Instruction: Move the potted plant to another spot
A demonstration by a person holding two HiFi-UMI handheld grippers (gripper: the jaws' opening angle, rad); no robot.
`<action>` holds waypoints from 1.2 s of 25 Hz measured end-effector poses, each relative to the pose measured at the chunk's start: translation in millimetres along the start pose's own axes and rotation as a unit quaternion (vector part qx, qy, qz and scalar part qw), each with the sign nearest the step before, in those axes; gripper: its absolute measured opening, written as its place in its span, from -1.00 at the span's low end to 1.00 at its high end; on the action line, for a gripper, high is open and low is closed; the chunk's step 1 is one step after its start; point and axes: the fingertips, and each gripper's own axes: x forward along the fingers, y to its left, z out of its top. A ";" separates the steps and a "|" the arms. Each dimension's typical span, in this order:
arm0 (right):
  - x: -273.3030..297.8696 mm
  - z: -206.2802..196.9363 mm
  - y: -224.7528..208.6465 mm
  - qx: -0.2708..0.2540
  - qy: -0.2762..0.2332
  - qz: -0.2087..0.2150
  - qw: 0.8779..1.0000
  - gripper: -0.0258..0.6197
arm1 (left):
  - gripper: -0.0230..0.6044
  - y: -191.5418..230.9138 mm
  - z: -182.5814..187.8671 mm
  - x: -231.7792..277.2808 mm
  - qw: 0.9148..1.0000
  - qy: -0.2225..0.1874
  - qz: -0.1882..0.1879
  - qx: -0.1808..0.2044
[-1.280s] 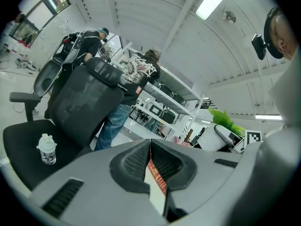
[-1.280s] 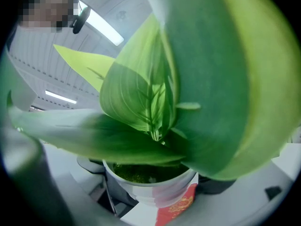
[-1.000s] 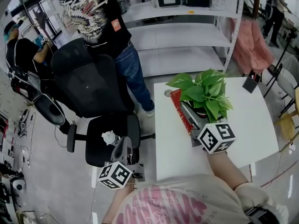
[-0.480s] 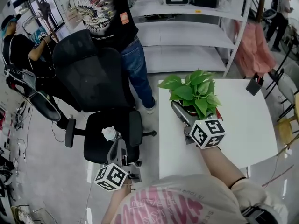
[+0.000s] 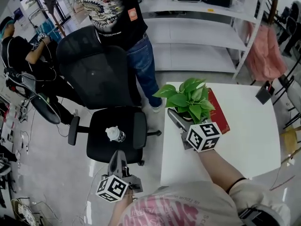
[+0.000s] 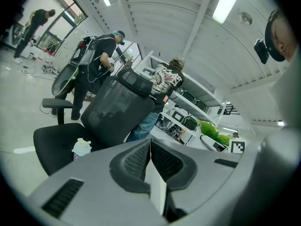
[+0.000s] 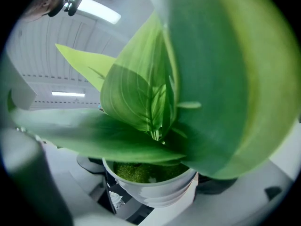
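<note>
Right gripper [image 5: 181, 121]: jaws closed on the white pot [image 7: 155, 187] of the potted plant [image 5: 188, 98], one pad on each side of the pot wall just under the rim. The plant stands straight ahead of the tool, with its leaves [image 7: 141, 98] spreading over the jaws and towards the camera. From here I cannot tell whether the pot's base rests on the white table [image 5: 249, 126] or hangs just above it. A flat red thing [image 5: 218, 112] lies beyond the pot, on the tool's right.

Handling, as a judgement: the pot looks like smooth, glossy plastic or glazed ware. It is round, with stepped ribs below the rim, so it is stiff but liable to slip or turn in a two-point hold. The ribs are the better place to pinch. The filling is green and granular and would spill if the pot tipped. The leaves are broad, thin and soft. They bruise easily and should not be grasped. The load seems light but top-heavy, so it should be kept upright.

Left gripper [image 6: 150, 168]: ridged dark pads pressed together with nothing between them, held low and away from the table. Ahead of it is a black mesh office chair [image 5: 117, 131] with a small bottle [image 5: 114, 134] on the seat.
</note>
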 end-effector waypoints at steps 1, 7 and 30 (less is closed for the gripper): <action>4.7 -3.6 -0.3 0.002 0.002 0.003 1.000 0.82 | -0.85 1.4 -2.4 -1.8 1.000 0.003 0.001 0.002; 28.3 -30.1 -8.6 -0.002 0.014 0.004 1.000 0.82 | -0.85 23.3 -16.6 -21.0 0.999 0.009 0.035 0.000; 78.6 -114.9 -36.0 -0.042 0.085 -0.040 0.995 0.82 | -0.85 72.3 -19.7 -42.0 0.995 0.019 0.097 -0.005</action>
